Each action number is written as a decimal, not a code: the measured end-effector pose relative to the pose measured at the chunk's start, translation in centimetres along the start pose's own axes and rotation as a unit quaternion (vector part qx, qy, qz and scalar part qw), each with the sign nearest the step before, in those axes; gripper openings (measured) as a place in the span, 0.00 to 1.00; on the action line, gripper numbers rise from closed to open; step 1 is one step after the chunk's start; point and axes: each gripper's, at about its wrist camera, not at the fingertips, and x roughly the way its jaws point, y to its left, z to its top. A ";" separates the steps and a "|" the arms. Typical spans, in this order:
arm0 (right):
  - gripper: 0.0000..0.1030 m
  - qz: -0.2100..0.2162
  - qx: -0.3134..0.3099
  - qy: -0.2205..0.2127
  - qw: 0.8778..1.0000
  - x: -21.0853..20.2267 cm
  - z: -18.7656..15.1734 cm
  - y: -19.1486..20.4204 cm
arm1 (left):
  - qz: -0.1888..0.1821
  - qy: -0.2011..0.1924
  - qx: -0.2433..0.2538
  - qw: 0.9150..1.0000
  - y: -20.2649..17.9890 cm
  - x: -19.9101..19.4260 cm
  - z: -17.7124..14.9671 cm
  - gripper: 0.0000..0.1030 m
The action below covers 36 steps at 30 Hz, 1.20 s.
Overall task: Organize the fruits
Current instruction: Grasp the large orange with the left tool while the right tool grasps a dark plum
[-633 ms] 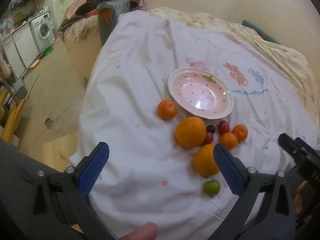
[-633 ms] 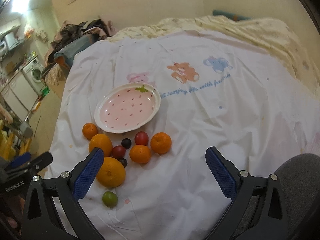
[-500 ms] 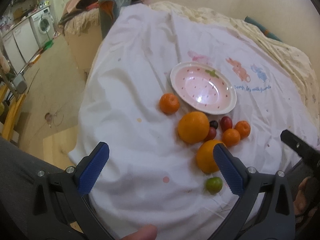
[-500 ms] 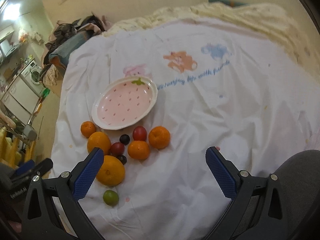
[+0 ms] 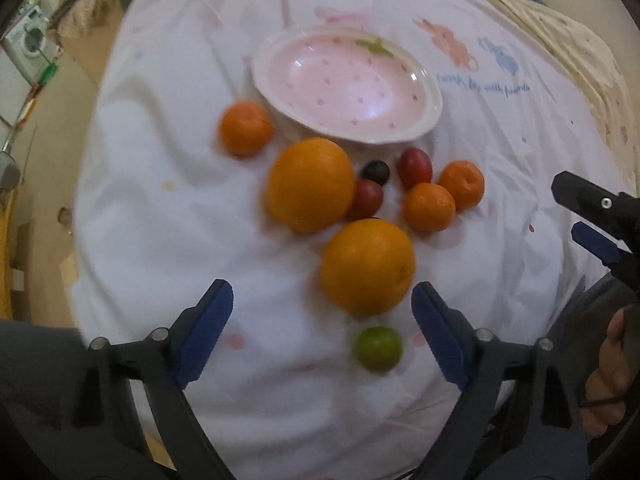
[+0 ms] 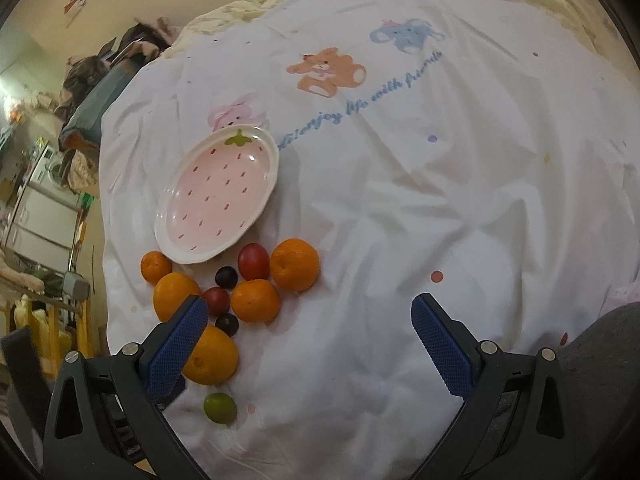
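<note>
A pink strawberry plate (image 5: 344, 88) (image 6: 216, 196) lies empty on the white sheet. In front of it sit two large oranges (image 5: 310, 184) (image 5: 368, 266), three mandarins (image 5: 246, 128) (image 5: 428, 206) (image 5: 462, 184), red fruits (image 5: 414, 168), a dark grape (image 5: 376, 172) and a green lime (image 5: 378, 348). My left gripper (image 5: 322, 320) hovers low over the near orange and the lime. Its jaws are closing, both fruits lie between them, and the pads touch neither. My right gripper (image 6: 310, 336) stands open to the right of the pile, its left finger in front of the near orange (image 6: 212, 356).
The white sheet (image 6: 440, 200) with animal prints covers a bed. Its left edge drops to the floor, where a washing machine (image 5: 28, 40) and clutter stand. The right gripper (image 5: 576, 220) and a hand show at the right edge of the left wrist view.
The left gripper has come down and forward over the fruit, and its jaws have narrowed. The right gripper has also moved closer to the pile and turned a little.
</note>
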 end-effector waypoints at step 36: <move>0.45 0.048 -0.137 0.131 0.981 7.1 -3.6 6.8 | -0.072 0.005 -0.059 0.996 6.8 -3.4 1.7 0.53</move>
